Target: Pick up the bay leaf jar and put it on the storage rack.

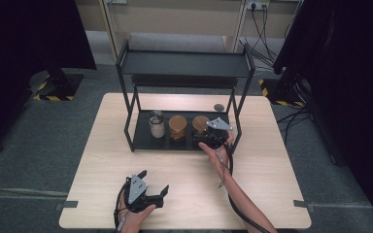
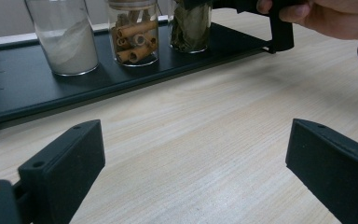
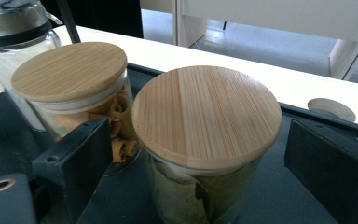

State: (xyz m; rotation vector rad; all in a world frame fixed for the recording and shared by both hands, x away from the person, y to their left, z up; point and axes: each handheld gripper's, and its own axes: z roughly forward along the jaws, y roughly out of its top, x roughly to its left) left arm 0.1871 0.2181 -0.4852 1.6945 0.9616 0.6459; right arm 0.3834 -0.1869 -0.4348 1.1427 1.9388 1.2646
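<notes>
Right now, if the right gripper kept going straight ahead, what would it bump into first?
Probably the glass jar of dried leaves with the bamboo lid. The jar stands between the open jaws of the right gripper, which don't seem to touch it. The cinnamon stick jar sits off to one side.

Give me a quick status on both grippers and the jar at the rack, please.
Left gripper open, idle over table. Right gripper open, jaws either side of the leaf jar, pads apart from glass. Cinnamon jar close alongside.

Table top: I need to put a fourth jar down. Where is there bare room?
The wood between the rack's tray and the left hand-held gripper is free. The tray is crowded on the right, where three jars and the right hand-held gripper sit.
</notes>
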